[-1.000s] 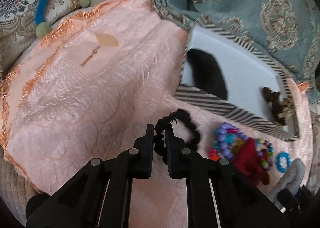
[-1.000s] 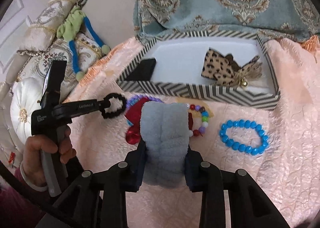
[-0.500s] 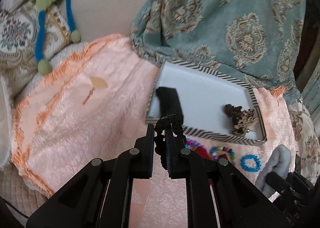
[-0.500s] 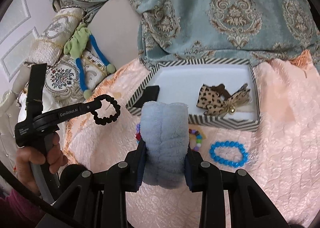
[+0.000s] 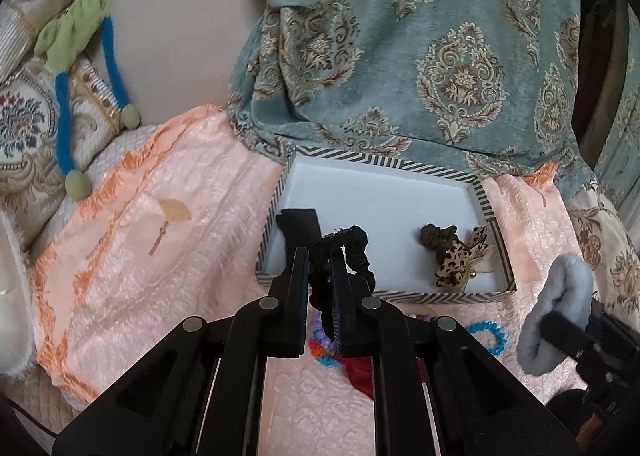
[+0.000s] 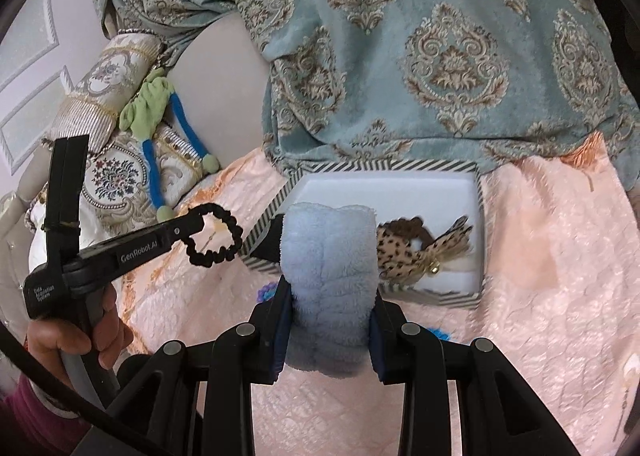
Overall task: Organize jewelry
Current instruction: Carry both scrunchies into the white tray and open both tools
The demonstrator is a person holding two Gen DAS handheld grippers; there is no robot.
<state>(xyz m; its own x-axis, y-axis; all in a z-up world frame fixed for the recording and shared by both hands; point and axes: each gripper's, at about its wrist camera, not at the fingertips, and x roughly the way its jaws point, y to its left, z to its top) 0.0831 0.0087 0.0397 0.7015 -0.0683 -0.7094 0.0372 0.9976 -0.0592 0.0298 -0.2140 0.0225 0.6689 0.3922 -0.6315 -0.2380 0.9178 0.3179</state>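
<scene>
My left gripper [image 5: 319,256] is shut on a black scrunchie [image 5: 352,246], held in the air in front of the striped box [image 5: 384,164]. It also shows in the right wrist view [image 6: 188,222] with the black scrunchie [image 6: 224,240] hanging from it. My right gripper [image 6: 328,288] is shut on a fluffy light-blue scrunchie [image 6: 330,276], also seen in the left wrist view [image 5: 556,308]. Inside the white box [image 6: 384,192] lie a leopard bow clip [image 5: 460,256] and a black item [image 5: 298,222].
Bead bracelets [image 5: 324,340] and a red piece [image 5: 362,372] lie on the pink cloth [image 5: 160,256] before the box, partly hidden. A blue bracelet [image 5: 488,336] lies to their right. A teal patterned cushion [image 5: 400,36] stands behind; pillows and a green-blue toy [image 5: 76,56] are at left.
Both grippers have risen and pulled back with their scrunchies, so the box and the bracelets look smaller and lower. Both grips are unchanged.
</scene>
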